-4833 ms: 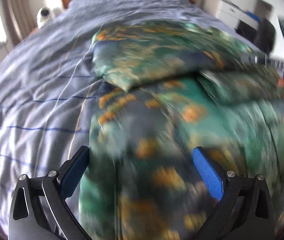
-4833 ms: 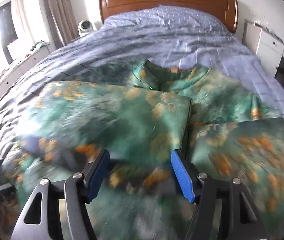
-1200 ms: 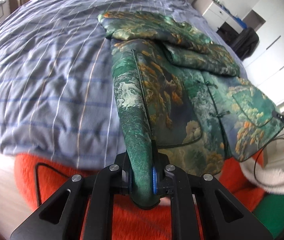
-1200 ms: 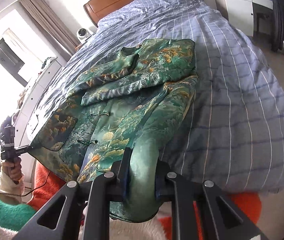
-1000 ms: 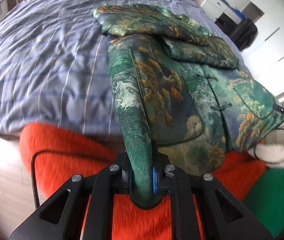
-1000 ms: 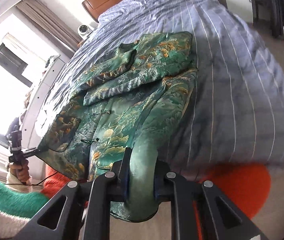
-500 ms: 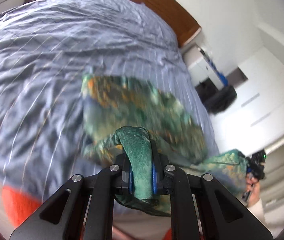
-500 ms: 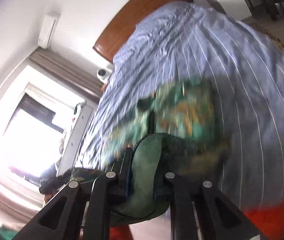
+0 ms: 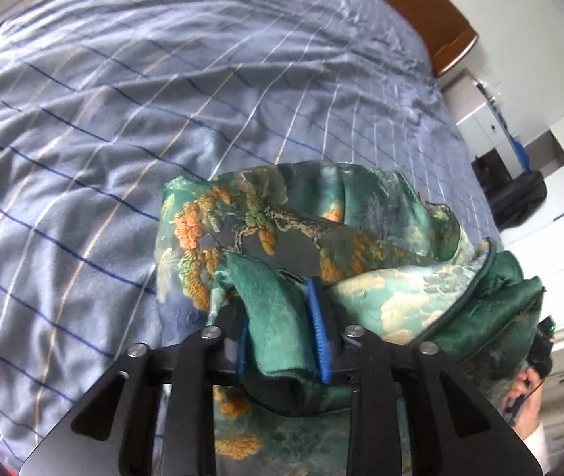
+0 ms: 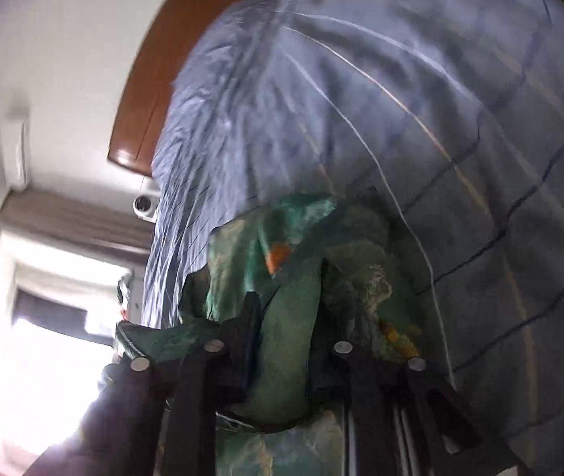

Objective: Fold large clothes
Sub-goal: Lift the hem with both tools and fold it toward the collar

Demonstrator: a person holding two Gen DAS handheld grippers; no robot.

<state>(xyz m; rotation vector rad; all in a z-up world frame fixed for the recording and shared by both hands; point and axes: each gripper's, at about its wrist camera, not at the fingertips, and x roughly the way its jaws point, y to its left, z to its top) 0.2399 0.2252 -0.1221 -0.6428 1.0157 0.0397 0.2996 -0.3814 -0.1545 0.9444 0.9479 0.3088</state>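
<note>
my left gripper (image 9: 282, 329) has a thick fold of the green satin garment printed with orange flowers and pale clouds (image 9: 282, 222) between its blue-padded fingers (image 9: 317, 333); the jaws have just been opening, standing partly apart, and the fold still fills the gap and touches both pads, though whether they still press it i cannot tell. the garment lies bunched and doubled over on the grey-blue bedspread crossed by dark blue and pale stripes (image 9: 123, 99), near the lower middle of my left view, with its plain dark green lining (image 9: 500, 289) turned up along the right side. beyond the bedspread the brown wooden headboard (image 9: 432, 12) curves across the top right, and a white cabinet (image 9: 480, 127) stands beside the bed. at the far right edge a hand (image 9: 528, 404) grips a dark handle. my right gripper (image 10: 285, 337) also has a roll of the same green cloth (image 10: 289, 317) between its black fingers (image 10: 242, 341); those jaws have just been opening too, and the picture is too blurred to tell if they still pinch it. in that tilted view the bedspread (image 10: 440, 119) fills the right, the headboard (image 10: 154, 79) runs up the left, and a bright window (image 10: 24, 337) glares at lower left beside a brown curtain (image 10: 75, 218).
</note>
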